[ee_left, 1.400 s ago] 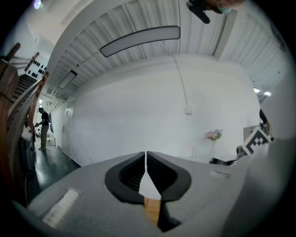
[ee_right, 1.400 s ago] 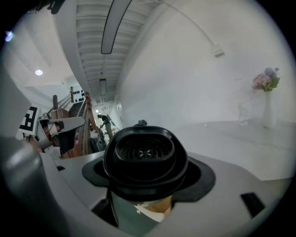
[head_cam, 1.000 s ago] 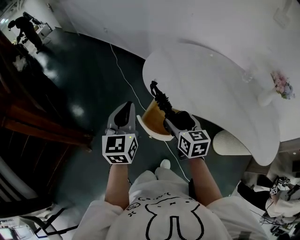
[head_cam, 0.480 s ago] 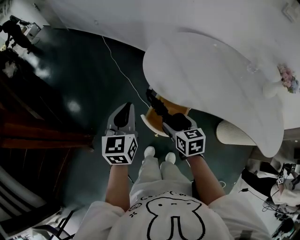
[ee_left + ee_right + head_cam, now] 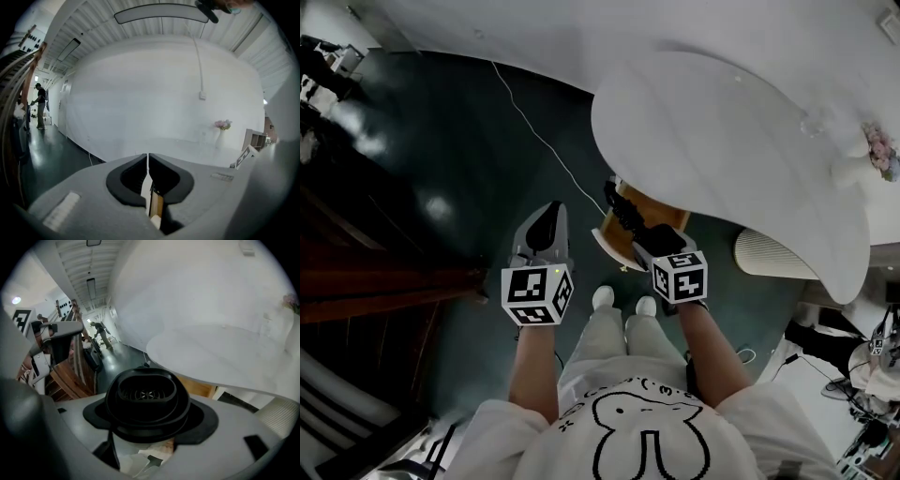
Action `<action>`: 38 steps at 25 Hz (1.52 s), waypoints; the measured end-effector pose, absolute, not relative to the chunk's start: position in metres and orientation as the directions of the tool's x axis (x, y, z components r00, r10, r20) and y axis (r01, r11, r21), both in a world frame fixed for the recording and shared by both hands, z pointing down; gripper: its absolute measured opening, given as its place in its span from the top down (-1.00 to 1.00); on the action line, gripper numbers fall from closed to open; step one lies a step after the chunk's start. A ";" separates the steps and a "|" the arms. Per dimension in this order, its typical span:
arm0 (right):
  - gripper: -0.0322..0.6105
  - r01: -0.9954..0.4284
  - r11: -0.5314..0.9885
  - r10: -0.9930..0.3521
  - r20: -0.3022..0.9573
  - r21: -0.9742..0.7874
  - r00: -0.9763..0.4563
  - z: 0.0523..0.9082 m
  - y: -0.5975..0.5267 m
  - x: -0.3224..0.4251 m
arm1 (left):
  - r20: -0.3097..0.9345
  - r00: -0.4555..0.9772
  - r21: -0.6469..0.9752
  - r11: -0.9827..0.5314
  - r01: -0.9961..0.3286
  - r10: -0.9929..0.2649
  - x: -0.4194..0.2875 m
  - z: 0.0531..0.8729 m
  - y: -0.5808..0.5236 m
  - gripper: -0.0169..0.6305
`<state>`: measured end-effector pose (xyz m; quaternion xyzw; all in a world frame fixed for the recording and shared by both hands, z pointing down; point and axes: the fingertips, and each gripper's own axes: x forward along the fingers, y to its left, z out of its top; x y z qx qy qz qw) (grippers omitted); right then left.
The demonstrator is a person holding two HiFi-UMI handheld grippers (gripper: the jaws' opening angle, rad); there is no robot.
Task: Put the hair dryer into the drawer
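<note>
My right gripper (image 5: 649,240) is shut on a black hair dryer (image 5: 624,210), whose body points away from me over the open drawer (image 5: 608,249). The drawer has a wooden inside and a white front, and sticks out from under the white table (image 5: 731,150). In the right gripper view the dryer's round black nozzle (image 5: 146,394) fills the space between the jaws of the right gripper (image 5: 148,426), with the drawer's wood just behind. My left gripper (image 5: 546,216) hangs over the dark floor left of the drawer, shut and empty; its pads (image 5: 140,176) meet in the left gripper view.
A white cable (image 5: 534,131) runs across the dark floor towards the table. A ribbed white bin (image 5: 769,253) stands right of the drawer. A vase of flowers (image 5: 874,150) is on the table's far side. Dark wooden stairs (image 5: 375,281) are at my left. My shoes (image 5: 602,298) are near the drawer.
The view has shifted and my feet have come forward. The right gripper with the hair dryer stays over the open drawer, a little lower in the picture. The left gripper has barely moved.
</note>
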<state>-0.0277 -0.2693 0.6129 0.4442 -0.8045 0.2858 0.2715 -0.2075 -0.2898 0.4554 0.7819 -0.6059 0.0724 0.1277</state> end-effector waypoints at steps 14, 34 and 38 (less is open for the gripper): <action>-0.21 -0.960 0.252 -0.528 0.813 -0.125 -0.245 0.662 -0.291 0.007 | 0.304 0.276 0.146 -0.242 -0.959 -0.912 -0.221 0.480 -0.303 0.87; -0.21 -0.954 0.300 -0.396 0.907 -0.022 -0.145 0.718 -0.319 -0.003 | 0.346 0.320 0.087 -0.310 -0.947 -0.882 -0.220 0.494 -0.319 0.87; -0.21 -0.946 0.325 -0.380 0.915 -0.006 -0.136 0.726 -0.326 -0.007 | 0.362 0.329 0.073 -0.325 -0.943 -0.872 -0.217 0.497 -0.320 0.87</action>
